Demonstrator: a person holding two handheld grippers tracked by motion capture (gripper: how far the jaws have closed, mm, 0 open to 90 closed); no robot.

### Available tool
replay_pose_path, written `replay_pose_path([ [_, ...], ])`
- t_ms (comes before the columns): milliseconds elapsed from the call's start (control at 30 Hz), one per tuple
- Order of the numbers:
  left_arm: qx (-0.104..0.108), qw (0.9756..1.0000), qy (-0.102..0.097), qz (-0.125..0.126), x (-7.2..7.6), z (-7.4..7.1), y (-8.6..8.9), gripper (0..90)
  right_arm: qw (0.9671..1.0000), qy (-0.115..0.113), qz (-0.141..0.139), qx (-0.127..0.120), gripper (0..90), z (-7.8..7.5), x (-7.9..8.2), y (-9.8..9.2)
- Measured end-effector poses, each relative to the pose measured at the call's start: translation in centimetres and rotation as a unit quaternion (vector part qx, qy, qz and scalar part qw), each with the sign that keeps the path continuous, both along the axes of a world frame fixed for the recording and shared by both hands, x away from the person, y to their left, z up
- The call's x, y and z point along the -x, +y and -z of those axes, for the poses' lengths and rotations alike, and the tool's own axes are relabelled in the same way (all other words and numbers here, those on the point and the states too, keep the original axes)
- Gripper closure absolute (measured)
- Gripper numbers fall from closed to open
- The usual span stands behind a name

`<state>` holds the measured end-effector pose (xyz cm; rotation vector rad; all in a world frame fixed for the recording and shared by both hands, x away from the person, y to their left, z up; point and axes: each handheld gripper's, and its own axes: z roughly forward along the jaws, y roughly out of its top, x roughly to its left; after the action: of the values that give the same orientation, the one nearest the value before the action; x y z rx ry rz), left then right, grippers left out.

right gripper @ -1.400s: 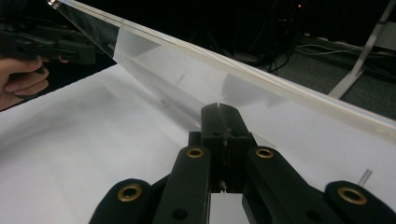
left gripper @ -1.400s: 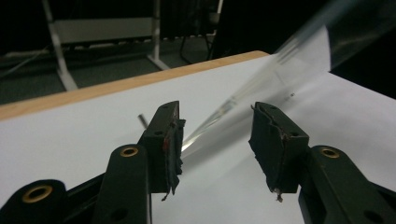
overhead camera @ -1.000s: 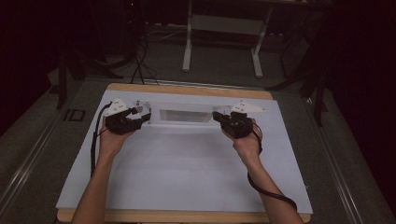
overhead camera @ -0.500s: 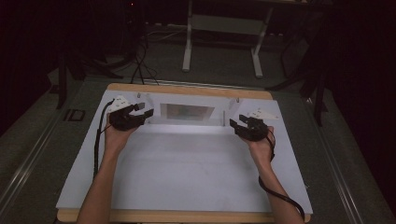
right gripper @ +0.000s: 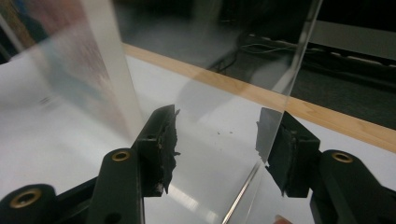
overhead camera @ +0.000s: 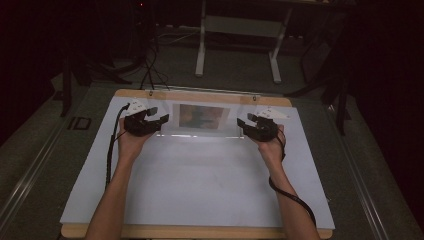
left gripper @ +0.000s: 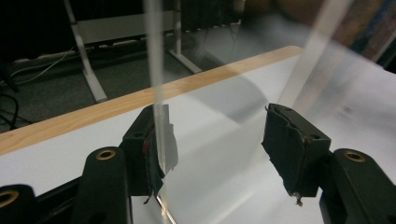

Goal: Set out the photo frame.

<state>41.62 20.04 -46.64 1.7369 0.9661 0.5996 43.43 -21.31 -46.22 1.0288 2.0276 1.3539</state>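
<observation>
A clear acrylic picture stand (overhead camera: 202, 117) with a colourful picture in it rests on the white table top (overhead camera: 200, 185) near the far edge. My left gripper (overhead camera: 159, 120) is at its left end and my right gripper (overhead camera: 243, 124) at its right end. In the left gripper view the clear sheet's edge (left gripper: 156, 70) runs past one pad, with the jaws of the left gripper (left gripper: 219, 126) wide apart. In the right gripper view the clear sheet (right gripper: 210, 70) stands between the spread jaws of the right gripper (right gripper: 219, 126). Both pairs of jaws have just been opening, and neither presses on the sheet.
The table's wooden far edge (overhead camera: 200, 96) runs just behind the stand. A metal frame with two legs (overhead camera: 237, 45) and cables stand on the dark floor beyond. A cable trails from each gripper along the forearms.
Both grippers have let go of the clear stand. My right hand has shifted right and lower. The picture now shows more fully between the grippers.
</observation>
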Motion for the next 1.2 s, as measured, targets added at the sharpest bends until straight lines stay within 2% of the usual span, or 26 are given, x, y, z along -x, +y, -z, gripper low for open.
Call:
replay_pose_path([
  [33, 0.003, 1.0, 0.002, -0.002, 0.0, 0.0, -0.1, 41.4, 1.0, 0.0, 0.004, -0.002, 47.1, -0.1, 0.2, -0.1],
  [67, 0.029, 0.9995, 0.01, 0.001, 0.0, 0.0, -0.1, 41.5, 0.9999, 0.003, 0.005, -0.014, 47.7, -0.2, 0.2, -0.3],
  [100, 0.043, 0.9991, 0.004, 0.004, 0.2, -0.1, -0.1, 43.0, 0.9992, 0.011, 0.006, -0.037, 48.0, -0.3, 0.4, -0.7],
  [333, 0.028, 0.9996, 0.006, 0.008, 1.4, 0.0, -1.6, 43.3, 0.9988, 0.015, 0.007, -0.046, 48.0, 0.3, 1.8, -2.3],
  [433, 0.028, 0.9995, -0.001, 0.011, 1.9, 0.4, -1.5, 42.5, 0.9992, 0.01, 0.006, -0.038, 47.9, 0.3, 2.4, -2.3],
  [667, 0.021, 0.9998, 0.0, 0.008, 1.9, 0.3, -1.5, 42.1, 0.9991, 0.01, 0.002, -0.041, 48.0, 0.4, 2.6, -2.4],
  [867, 0.034, 0.9994, 0.005, 0.002, 1.6, 0.5, -1.3, 41.3, 0.999, 0.018, 0.007, -0.041, 49.7, 0.3, 2.5, -2.1],
  [1000, 0.032, 0.9994, 0.016, -0.002, 2.1, 0.1, -1.3, 41.7, 0.999, 0.017, 0.002, -0.041, 50.0, 0.3, 2.7, -2.2],
  [1100, 0.031, 0.9994, 0.014, -0.003, 2.7, 0.1, -1.1, 42.0, 0.9991, 0.024, -0.001, -0.035, 50.2, 0.0, 2.9, -2.1],
  [1200, 0.032, 0.9994, 0.012, -0.002, 3.1, 0.1, -0.8, 42.0, 0.9992, 0.022, -0.002, -0.034, 50.1, 0.1, 3.5, -1.7],
])
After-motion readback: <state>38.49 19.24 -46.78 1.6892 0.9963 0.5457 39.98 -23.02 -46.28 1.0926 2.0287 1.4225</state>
